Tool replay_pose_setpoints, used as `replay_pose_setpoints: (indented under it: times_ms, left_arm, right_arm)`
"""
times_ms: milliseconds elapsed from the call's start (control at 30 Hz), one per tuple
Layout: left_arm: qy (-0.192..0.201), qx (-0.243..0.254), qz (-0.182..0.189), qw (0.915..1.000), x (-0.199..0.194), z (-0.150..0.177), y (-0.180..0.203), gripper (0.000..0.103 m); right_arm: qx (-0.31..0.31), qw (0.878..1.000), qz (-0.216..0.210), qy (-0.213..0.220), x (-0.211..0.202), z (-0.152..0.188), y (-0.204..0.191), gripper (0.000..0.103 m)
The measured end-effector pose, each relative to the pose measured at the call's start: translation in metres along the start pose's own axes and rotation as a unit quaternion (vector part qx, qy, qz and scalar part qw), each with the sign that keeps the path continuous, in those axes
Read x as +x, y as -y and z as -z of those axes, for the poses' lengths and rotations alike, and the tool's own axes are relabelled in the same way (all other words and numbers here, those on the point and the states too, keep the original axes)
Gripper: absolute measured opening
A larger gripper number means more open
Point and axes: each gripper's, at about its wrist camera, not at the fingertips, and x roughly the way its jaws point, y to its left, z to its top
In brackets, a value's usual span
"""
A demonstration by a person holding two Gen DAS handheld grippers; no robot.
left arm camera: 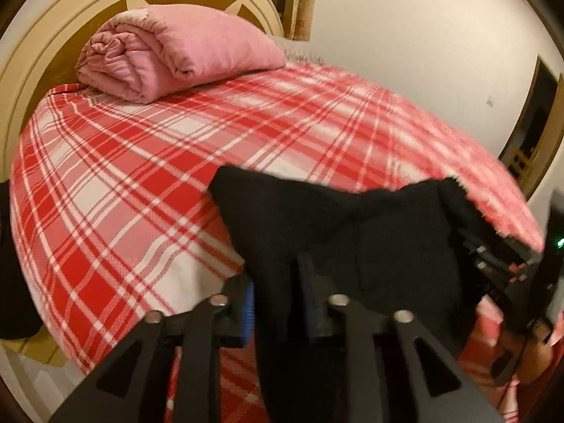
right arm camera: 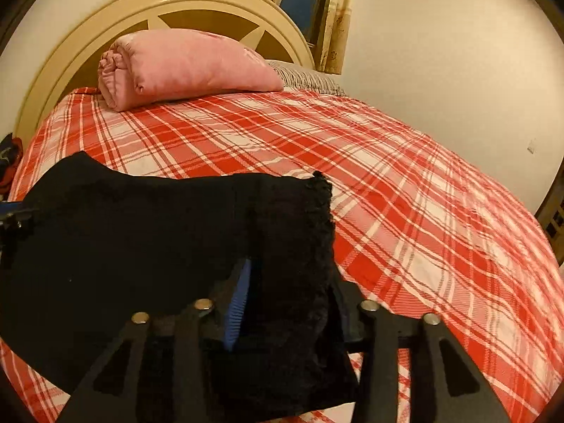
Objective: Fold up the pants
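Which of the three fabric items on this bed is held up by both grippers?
The black pants: the left gripper and right gripper each pinch them. The rolled pink blanket and plaid bedsheet lie untouched.

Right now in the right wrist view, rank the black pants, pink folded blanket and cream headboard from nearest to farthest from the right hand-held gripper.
1. Black pants: clamped in the right hand-held gripper.
2. Pink folded blanket: bed's far end, left.
3. Cream headboard: behind the blanket.
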Motion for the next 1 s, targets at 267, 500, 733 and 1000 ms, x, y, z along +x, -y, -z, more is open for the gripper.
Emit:
replay_pose_setpoints:
  times_ms: [267, 500, 733, 1000]
  left_arm:
    - [0.011, -0.001, -0.059, 0.9982, -0.017, 0.000, -0.019, 0.062]
    - [0.054, 0.016, -0.046, 0.9973, -0.036, -0.021, -0.008, 0.064]
    - [0.014, 0.053, -0.025, 0.9981, -0.003, -0.009, 0.035, 0.064]
    - [-0.010, 0.070, -0.040, 0.9967, 0.018, 0.002, 0.048, 0.065]
  right_arm:
    - [0.036, 0.998, 0.020, 0.037, -0.062, 0.005, 0.022, 0.052]
    - [0.035, 0.999, -0.007, 0.022, -0.060, -0.011, -0.002, 0.018]
    - [0.056, 0.998, -0.001, -0.037, -0.019, 0.003, -0.016, 0.018]
    - [0.059, 0.997, 0.010, -0.051, -0.005, 0.011, -0.019, 0.018]
